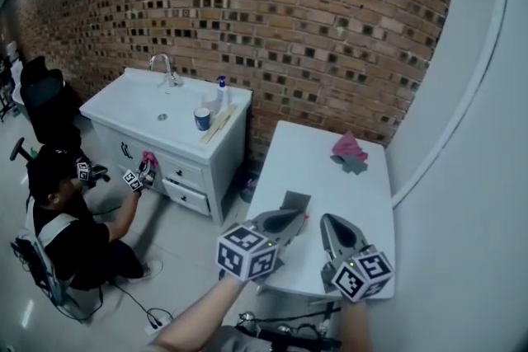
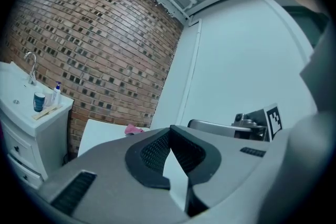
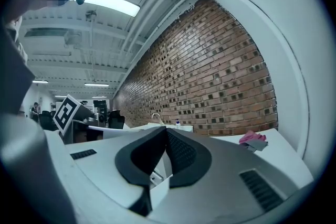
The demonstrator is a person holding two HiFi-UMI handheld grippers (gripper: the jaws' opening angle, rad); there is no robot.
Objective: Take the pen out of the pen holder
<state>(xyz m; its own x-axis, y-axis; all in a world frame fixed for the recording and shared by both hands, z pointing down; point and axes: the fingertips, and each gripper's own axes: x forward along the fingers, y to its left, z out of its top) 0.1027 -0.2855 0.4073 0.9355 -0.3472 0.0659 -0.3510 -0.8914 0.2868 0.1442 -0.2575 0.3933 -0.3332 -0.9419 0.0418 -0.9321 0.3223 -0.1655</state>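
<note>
Both grippers were clamped shut on nothing, fwiw. The left gripper had its pads meeting at the tip, and so did the right gripper. They sat side by side, pointing level over the near end of the white table. Honestly I couldn't pick out the pen or the pen holder in any view, so I can't say how it looked or where it lay relative to either gripper. At the table's far end a pink cloth lay touching a grey cloth. Further left, against the brick wall, a white sink cabinet carried a blue cup just beside a spray bottle. A person crouched on the floor at its near left.
</note>
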